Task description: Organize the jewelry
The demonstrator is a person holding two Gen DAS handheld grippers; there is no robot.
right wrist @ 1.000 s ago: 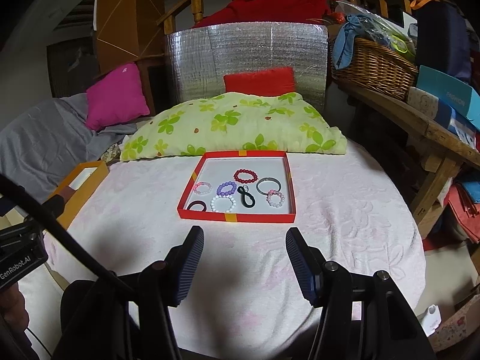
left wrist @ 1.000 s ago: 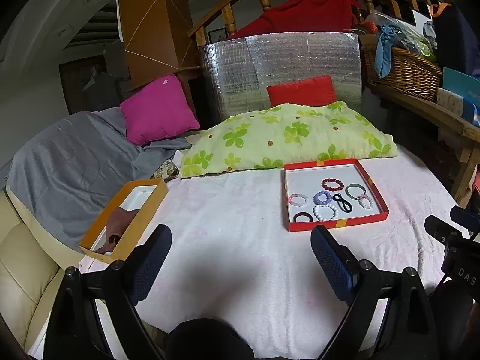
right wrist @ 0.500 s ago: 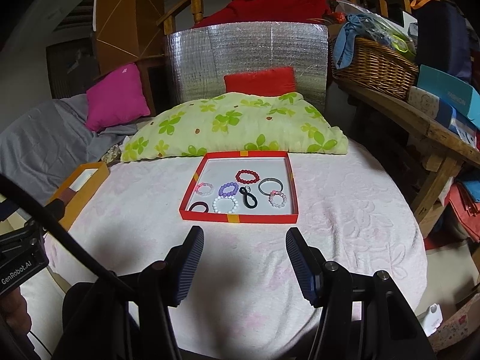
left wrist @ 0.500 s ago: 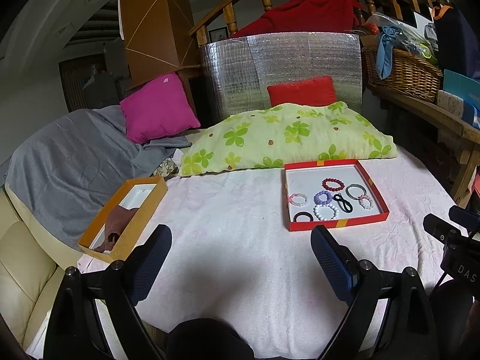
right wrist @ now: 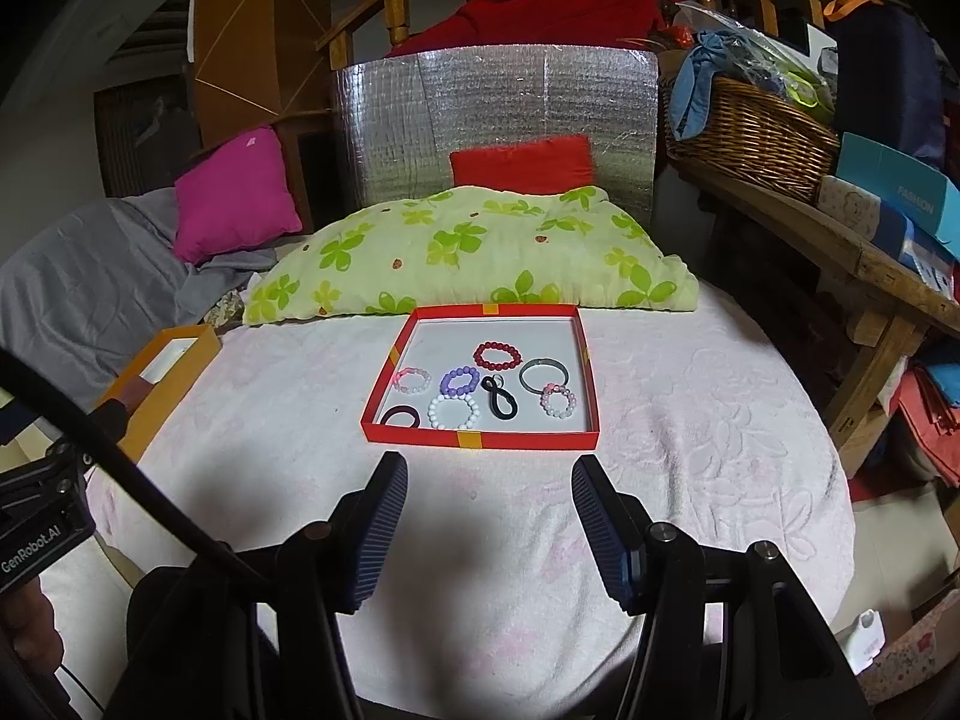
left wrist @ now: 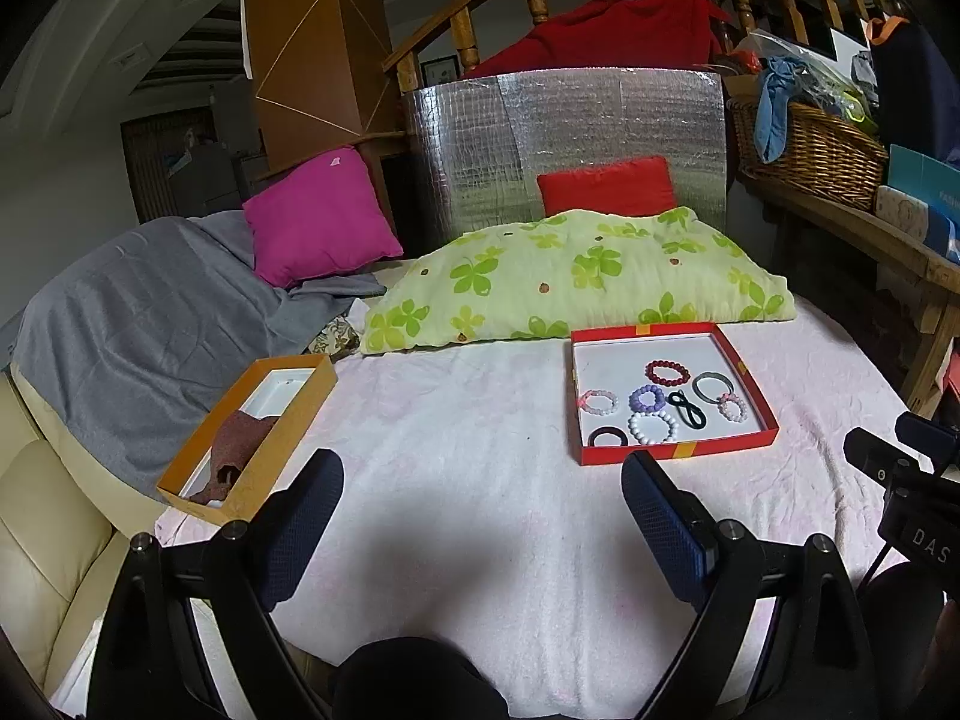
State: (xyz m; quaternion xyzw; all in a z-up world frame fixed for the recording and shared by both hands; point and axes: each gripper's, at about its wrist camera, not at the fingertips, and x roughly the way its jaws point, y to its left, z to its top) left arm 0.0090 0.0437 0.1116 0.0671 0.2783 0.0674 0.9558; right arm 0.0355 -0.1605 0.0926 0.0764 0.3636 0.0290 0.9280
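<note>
A red tray (right wrist: 480,439) lies on the pink-white cloth and holds several bracelets and hair ties, among them a dark red bead bracelet (right wrist: 497,355), a white bead bracelet (right wrist: 453,411) and a black hair tie (right wrist: 500,398). It also shows in the left wrist view (left wrist: 678,453). An orange box (left wrist: 288,414) with a brown cloth inside sits at the left; the right wrist view shows it too (right wrist: 153,387). My left gripper (left wrist: 480,516) is open and empty, short of both containers. My right gripper (right wrist: 489,516) is open and empty just in front of the red tray.
A green floral pillow (right wrist: 474,252) lies behind the tray, with a red cushion (right wrist: 521,162) and a silver foil panel (right wrist: 492,120) beyond. A wooden bench with a wicker basket (right wrist: 750,138) and boxes runs along the right. A grey blanket (left wrist: 150,306) covers the left.
The right gripper has edged forward toward the red tray. The left gripper has barely moved. Both stay open.
</note>
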